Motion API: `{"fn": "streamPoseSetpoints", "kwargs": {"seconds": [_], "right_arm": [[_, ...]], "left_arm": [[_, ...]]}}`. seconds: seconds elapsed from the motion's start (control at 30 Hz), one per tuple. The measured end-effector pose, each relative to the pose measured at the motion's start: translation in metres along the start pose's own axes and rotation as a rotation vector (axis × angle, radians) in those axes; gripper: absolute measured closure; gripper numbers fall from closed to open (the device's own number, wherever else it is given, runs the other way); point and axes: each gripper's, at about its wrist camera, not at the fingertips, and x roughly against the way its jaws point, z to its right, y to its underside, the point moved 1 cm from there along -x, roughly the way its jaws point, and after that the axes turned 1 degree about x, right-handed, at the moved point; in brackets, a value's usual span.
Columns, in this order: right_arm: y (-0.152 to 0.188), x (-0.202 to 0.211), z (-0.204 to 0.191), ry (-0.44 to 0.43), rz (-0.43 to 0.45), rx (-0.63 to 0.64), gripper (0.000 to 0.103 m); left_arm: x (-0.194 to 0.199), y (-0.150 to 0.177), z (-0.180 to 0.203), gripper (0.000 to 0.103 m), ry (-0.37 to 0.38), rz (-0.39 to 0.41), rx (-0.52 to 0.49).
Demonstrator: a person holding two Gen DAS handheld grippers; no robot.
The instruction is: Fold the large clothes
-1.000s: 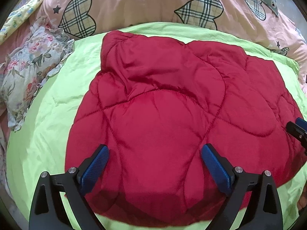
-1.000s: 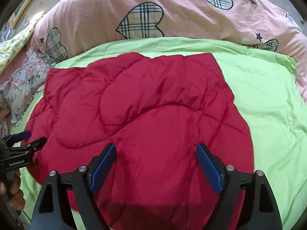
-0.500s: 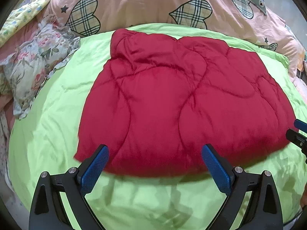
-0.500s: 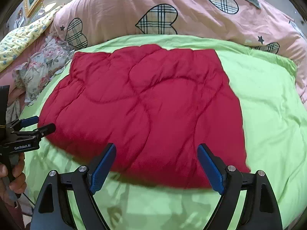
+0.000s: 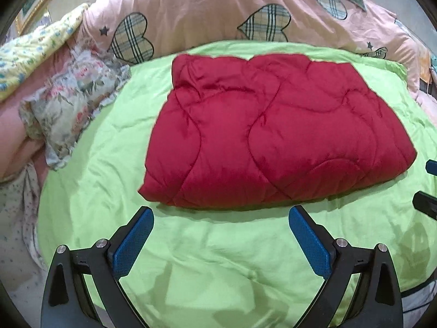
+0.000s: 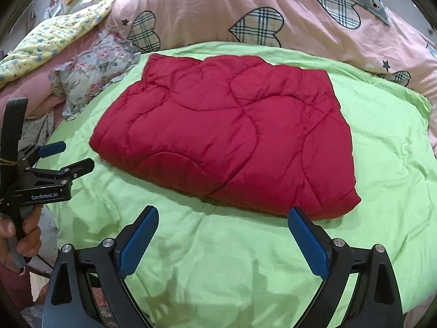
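Note:
A red quilted padded garment (image 5: 270,134) lies folded into a rough rectangle on the green bedspread (image 5: 218,259); it also shows in the right wrist view (image 6: 226,142). My left gripper (image 5: 221,218) is open and empty, hovering just short of the garment's near edge. It shows from the side in the right wrist view (image 6: 73,158), held in a hand. My right gripper (image 6: 222,218) is open and empty, just short of the garment's near right corner. Its fingertips (image 5: 430,166) show at the right edge of the left wrist view.
A pink duvet with plaid hearts (image 6: 245,16) is piled behind the garment. A floral pillow (image 5: 71,101) and a yellow flowered cloth (image 6: 54,38) lie at the left. The bedspread (image 6: 218,268) stretches in front of the garment.
Both grippers have pulled back from over the garment toward the near edge of the bed. The garment now lies whole in view, further away, and has not changed shape.

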Motion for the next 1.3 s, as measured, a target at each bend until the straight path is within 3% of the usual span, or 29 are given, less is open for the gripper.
{"fn": "streamPoseSetpoints", "kwargs": {"seconds": [0.33, 1.3], "right_arm": [[-0.011, 0.019, -0.006, 0.022, 0.041, 0.015, 0.004], [-0.054, -0.045, 0.02, 0.038, -0.032, -0.042, 0.004]], "left_arm": [[0.029, -0.008, 0.001, 0.001, -0.009, 0.051, -0.001], [-0.048, -0.055, -0.002, 0.001, -0.031, -0.01, 0.027]]}}
